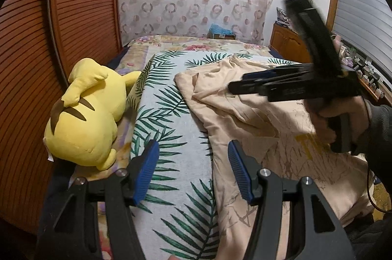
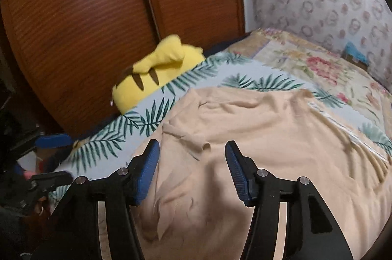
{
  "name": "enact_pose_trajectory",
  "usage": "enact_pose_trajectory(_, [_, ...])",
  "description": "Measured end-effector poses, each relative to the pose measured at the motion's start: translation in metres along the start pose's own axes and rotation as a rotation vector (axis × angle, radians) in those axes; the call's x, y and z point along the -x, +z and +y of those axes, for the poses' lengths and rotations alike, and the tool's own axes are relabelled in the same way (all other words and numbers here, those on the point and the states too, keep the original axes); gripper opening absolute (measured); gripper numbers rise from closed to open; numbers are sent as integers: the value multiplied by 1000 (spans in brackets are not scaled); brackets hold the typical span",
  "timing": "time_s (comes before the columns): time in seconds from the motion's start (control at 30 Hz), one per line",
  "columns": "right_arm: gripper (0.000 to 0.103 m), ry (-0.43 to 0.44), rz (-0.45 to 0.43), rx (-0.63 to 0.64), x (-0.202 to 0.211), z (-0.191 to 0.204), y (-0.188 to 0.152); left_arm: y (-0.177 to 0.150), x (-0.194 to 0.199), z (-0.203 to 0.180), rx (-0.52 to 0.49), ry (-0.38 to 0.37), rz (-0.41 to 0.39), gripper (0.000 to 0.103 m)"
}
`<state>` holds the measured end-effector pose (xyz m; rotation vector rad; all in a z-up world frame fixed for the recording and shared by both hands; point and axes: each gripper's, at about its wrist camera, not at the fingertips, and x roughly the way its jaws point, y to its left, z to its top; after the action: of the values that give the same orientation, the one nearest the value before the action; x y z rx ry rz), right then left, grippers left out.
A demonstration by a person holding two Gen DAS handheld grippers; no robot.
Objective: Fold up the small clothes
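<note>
On the leaf-print sheet [image 1: 171,118], a rumpled beige shirt [image 2: 245,137], seemingly half-folded; both grippers' fingers [image 1: 147,169] parted, empty.

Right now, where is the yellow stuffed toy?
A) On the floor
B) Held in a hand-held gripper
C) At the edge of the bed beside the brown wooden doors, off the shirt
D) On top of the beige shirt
C: the yellow stuffed toy lies at the bed's edge by the slatted wooden doors, with leaf-print cloth between it and the beige shirt.
</note>
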<state>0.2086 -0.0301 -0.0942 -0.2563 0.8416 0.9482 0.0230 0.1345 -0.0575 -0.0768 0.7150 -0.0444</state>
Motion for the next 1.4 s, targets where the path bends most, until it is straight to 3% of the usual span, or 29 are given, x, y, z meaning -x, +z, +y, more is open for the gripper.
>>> enact_pose_trajectory(0.03, [56,-3,21,6,-8,0,2,0,0,0,2,-2,0,57])
enact_pose_trajectory(0.07, [48,-5,36,10,-13,-1,2,0,-1,0,3,-6,1,57])
enact_pose_trajectory(0.13, [31,8,59,14,-22,-2,3,-1,-3,-1,1,-7,4,57])
enact_pose_trajectory(0.17, [12,17,61,16,-23,-3,2,-2,-4,-1,-1,-9,6,57])
enact_pose_trajectory(0.2, [6,27,56,18,-20,-3,1,-2,-5,-2,-1,-11,7,57])
enact_pose_trajectory(0.33, [3,35,-2,-14,3,-11,-1,-4,-6,-4,-3,-19,8,57])
enact_pose_trajectory(0.57, [3,-145,-5,-100,39,-36,-13,-4,-8,-12,-9,-30,17,57])
enact_pose_trajectory(0.63, [7,-168,1,-119,46,-42,-19,-3,-10,-15,-14,-32,22,57])
enact_pose_trajectory(0.8, [48,-199,-27,-124,72,-51,-32,-1,-16,-26,-29,-48,41,57])
enact_pose_trajectory(1.0, [51,-169,-63,-139,117,-54,-61,2,-25,-47,-74,-62,64,57])
enact_pose_trajectory(1.13, [51,-168,-60,-163,144,-57,-90,6,-33,-55,-87,-122,94,57])
enact_pose_trajectory(1.4, [51,-203,-50,-231,178,-68,-146,9,-53,-61,-100,-158,166,43])
